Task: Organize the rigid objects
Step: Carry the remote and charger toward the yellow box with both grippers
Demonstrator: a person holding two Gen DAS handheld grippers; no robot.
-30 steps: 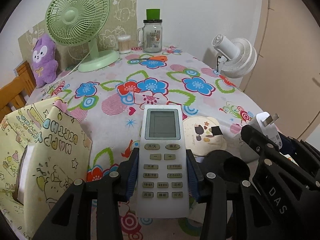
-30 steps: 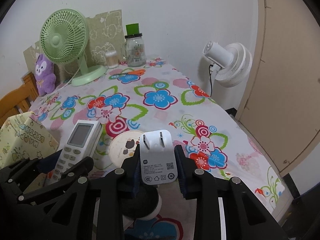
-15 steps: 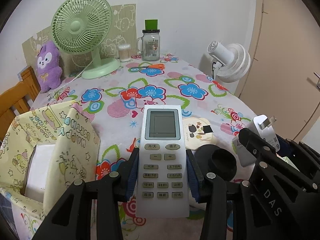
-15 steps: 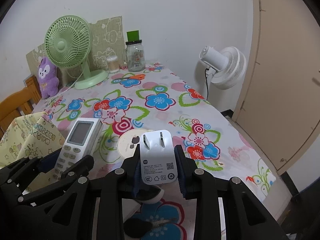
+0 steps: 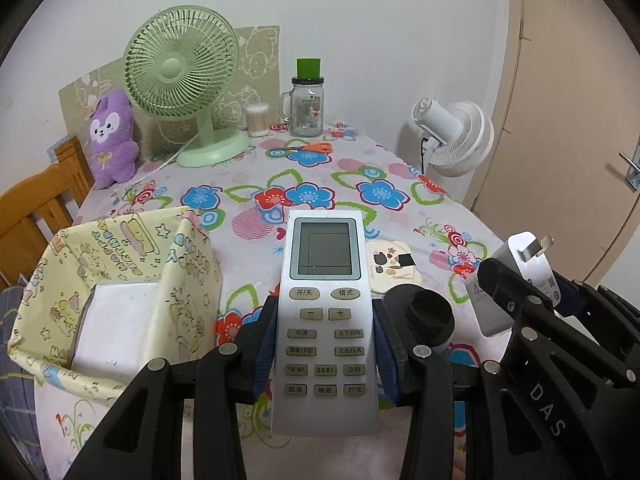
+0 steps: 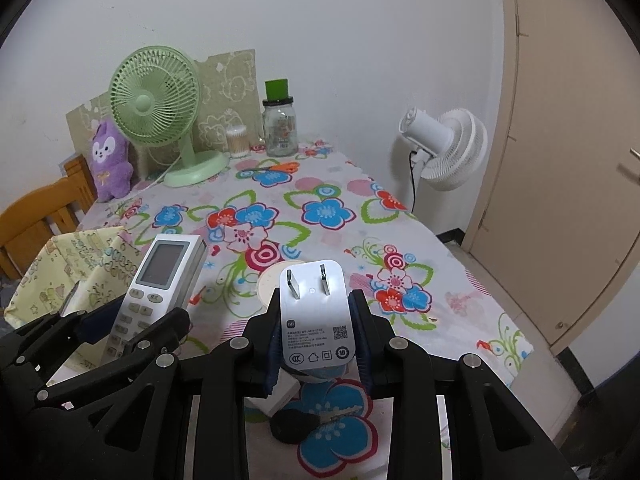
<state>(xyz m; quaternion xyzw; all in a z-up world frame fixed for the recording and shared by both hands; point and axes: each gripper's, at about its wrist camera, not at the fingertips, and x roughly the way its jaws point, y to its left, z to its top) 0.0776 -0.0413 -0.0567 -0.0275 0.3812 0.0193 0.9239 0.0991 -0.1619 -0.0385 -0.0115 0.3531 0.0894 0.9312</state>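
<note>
My left gripper (image 5: 325, 354) is shut on a white air-conditioner remote (image 5: 325, 304), screen facing up, held above the floral table (image 5: 304, 196). The remote (image 6: 160, 280) also shows at the left of the right wrist view. My right gripper (image 6: 316, 340) is shut on a white plug charger (image 6: 314, 312), prongs pointing away; the same charger (image 5: 520, 268) appears at the right of the left wrist view. A yellow patterned fabric bin (image 5: 120, 288) stands open at the left with a white box (image 5: 116, 320) inside.
A round cream coaster (image 5: 390, 266) and a black round object (image 5: 424, 316) lie below the grippers. At the back stand a green fan (image 5: 180, 76), a purple plush (image 5: 110, 136), a glass jar (image 5: 306, 104), cotton swabs (image 5: 257, 120) and orange scissors (image 5: 308, 148). A white fan (image 5: 456, 136) stands right.
Both grippers have risen and drawn back from the table with the remote and charger still held. The fabric bin's open inside has come into view at the left.
</note>
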